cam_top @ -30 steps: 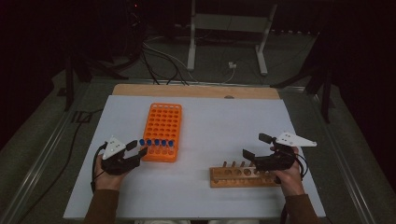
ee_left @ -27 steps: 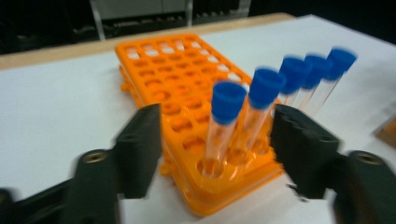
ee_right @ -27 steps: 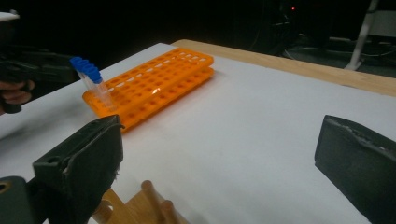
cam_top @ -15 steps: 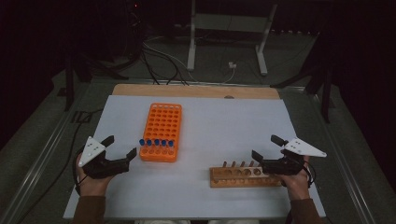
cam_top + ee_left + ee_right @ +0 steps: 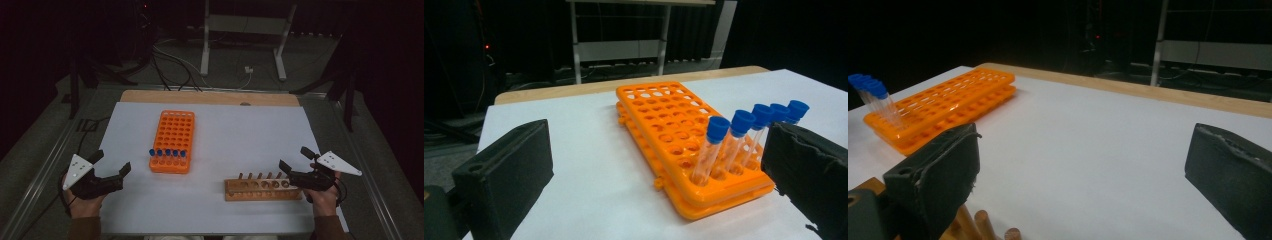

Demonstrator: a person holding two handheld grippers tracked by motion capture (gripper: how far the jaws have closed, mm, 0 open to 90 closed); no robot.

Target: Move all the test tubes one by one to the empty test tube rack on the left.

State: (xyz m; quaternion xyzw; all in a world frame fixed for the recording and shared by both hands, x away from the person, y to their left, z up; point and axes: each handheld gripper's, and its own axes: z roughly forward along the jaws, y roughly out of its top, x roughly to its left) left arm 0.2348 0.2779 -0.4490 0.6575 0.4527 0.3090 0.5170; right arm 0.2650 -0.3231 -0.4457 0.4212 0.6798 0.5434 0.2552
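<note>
Orange rack [image 5: 172, 141] sits left of centre on the desk [image 5: 235, 135], 5 blue-capped tubes [image 5: 167, 152] upright in its near row. 1 second ago your left hand-held gripper [image 5: 111, 175] was right at that row; now it's pulled back toward the desk's left edge, clear of the rack, jaws just opened wide with nothing between them. Reads as a tube seated and released. Your right hand-held gripper [image 5: 295, 164] has drifted right to the end of the wooden peg rack [image 5: 262, 188], jaws wide, empty. Likely next: fetch another tube, though I can't see any loose ones on the desk.
</note>
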